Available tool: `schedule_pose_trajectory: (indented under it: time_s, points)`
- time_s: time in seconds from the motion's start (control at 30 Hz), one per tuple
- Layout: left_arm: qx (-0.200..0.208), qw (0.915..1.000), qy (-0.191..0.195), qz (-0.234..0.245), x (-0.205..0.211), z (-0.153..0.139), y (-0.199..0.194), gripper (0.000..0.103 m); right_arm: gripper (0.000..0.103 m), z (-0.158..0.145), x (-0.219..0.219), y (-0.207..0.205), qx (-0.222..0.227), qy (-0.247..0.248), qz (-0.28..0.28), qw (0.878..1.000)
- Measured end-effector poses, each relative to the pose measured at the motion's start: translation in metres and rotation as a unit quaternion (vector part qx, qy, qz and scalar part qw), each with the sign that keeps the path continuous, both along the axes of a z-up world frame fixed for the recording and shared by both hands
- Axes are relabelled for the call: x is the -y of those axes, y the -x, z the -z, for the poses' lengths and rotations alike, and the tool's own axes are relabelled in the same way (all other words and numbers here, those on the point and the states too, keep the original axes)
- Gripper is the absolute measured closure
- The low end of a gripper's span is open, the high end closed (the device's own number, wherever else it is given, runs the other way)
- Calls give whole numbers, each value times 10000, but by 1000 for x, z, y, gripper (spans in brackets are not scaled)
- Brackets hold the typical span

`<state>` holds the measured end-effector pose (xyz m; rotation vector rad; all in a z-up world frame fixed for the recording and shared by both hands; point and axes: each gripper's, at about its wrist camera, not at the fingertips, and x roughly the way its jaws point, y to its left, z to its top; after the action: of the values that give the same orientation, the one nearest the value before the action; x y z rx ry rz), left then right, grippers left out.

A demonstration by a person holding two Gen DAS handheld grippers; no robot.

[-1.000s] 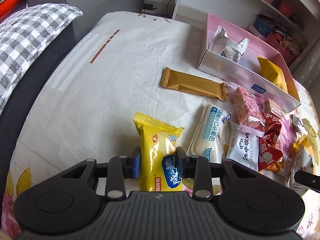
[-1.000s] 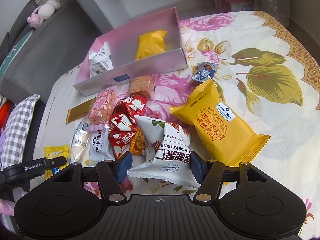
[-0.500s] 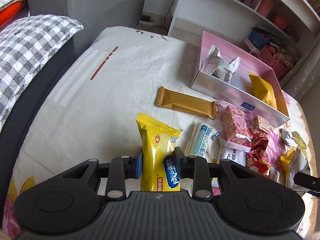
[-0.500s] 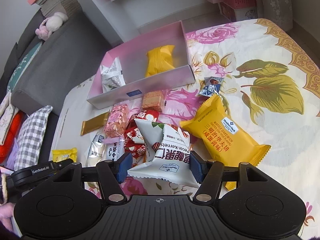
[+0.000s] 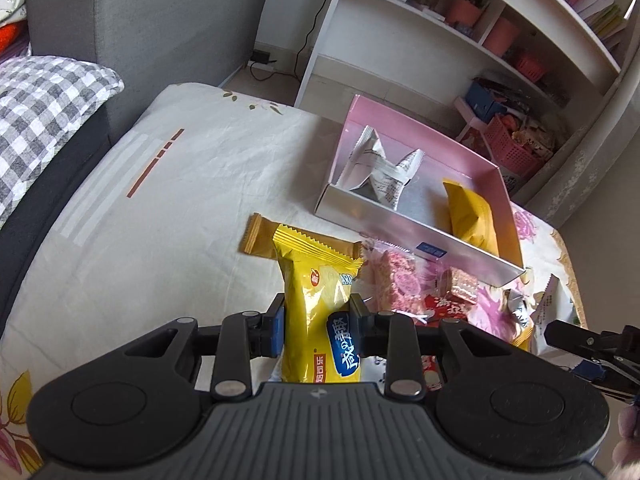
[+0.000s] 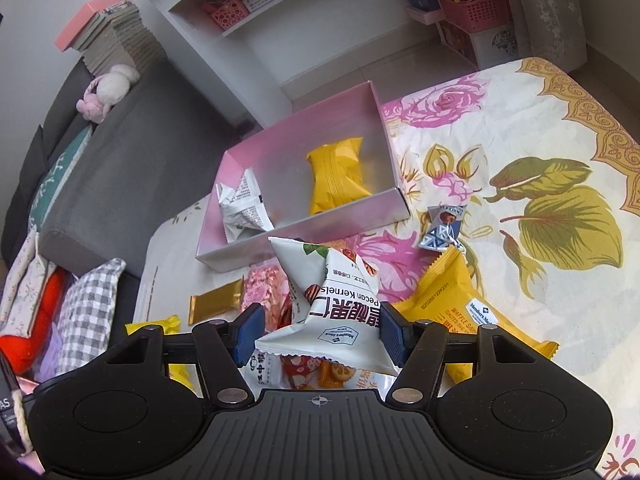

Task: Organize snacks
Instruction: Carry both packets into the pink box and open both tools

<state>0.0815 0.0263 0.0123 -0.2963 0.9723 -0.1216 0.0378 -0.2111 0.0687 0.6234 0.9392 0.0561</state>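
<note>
Nearest to us, our left tool is clamped across the lower half of a yellow snack packet, which stands upright between the blue pads with its crimped top edge pointing away from us, clear of the cloth below. Our right tool grips a white pecan kernel pouch the same way, pads pressed on its two sides, its long axis running forward from the jaws and its far corner reaching toward the box.

Just beyond both packets lies the loose heap on the flowered table cloth: a gold bar, a pink puffed-rice bar, red wrappers and, on our right, a large yellow waffle pack with a small blue candy near it.

Farther on sits the pink box, its long side turned across our view, its silver near wall facing us. Inside we see a crumpled white pouch at the left end and a yellow packet toward the right, with bare floor between them.

What the coming move turns on, as we judge it: the box lies ahead and to the right of the left tool, and almost straight ahead of the right tool, so the right hand looks nearer. Each packet would have to pass over the near wall before we let go.
</note>
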Motion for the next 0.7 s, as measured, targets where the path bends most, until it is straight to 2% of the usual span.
schedule_pose_trajectory:
  time_s: [0.23, 0.4, 0.7]
  points:
    - [272, 9991, 216, 235, 35, -7, -15, 75, 42, -4, 5, -24, 113, -64, 184, 9997]
    - [426, 9981, 158, 423, 58, -7, -37, 75, 42, -3, 15, -50, 131, -70, 408, 9991]
    - [344, 9972, 338, 565, 83, 4, -87, 75, 43, 5, 38, -107, 371, -146, 422, 9983]
